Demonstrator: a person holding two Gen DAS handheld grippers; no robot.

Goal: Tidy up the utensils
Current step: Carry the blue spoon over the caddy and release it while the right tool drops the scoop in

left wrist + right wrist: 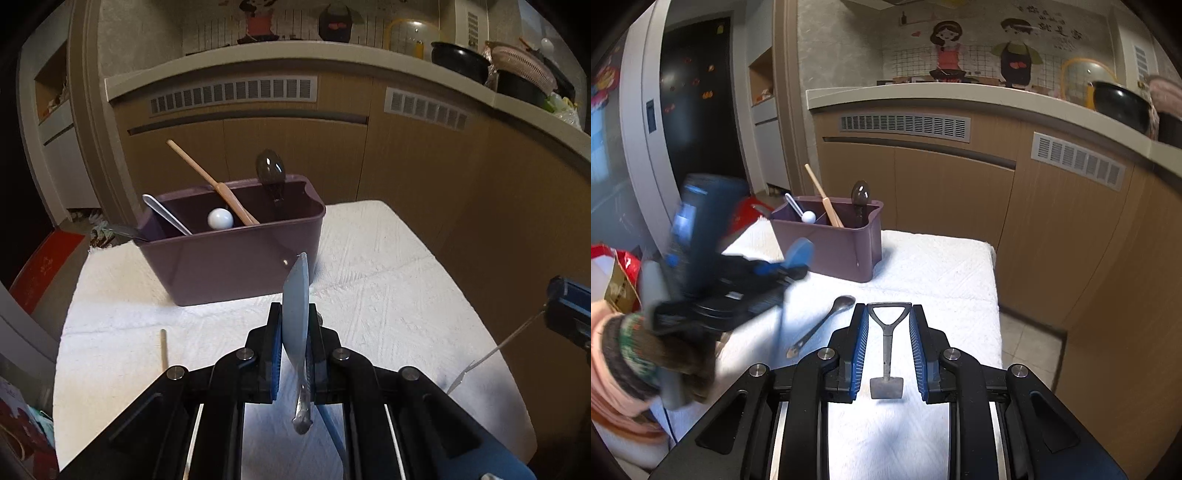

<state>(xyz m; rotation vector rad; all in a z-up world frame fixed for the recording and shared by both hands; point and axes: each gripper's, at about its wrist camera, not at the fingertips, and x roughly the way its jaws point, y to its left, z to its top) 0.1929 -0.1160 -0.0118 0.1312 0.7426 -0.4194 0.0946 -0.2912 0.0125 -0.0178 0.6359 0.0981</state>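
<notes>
A purple utensil caddy [236, 258] stands on the white towel [388, 288], holding a wooden stick [212, 182], a white ball-ended utensil [220, 218] and a dark spoon [270, 170]. My left gripper [294, 314] is shut on a light blue spoon [295, 306], held above the towel in front of the caddy. In the right wrist view the caddy [831, 243] is at the far end. My right gripper [888, 314] is open around a small shovel-shaped spoon [887, 350] lying on the towel. A metal spoon [822, 325] lies to its left.
The left gripper [798, 271] and gloved hand appear blurred at the left of the right wrist view. A chopstick [163, 349] lies on the towel at left. A thin white fork [491, 350] lies at right. Kitchen cabinets [960, 177] stand behind the table.
</notes>
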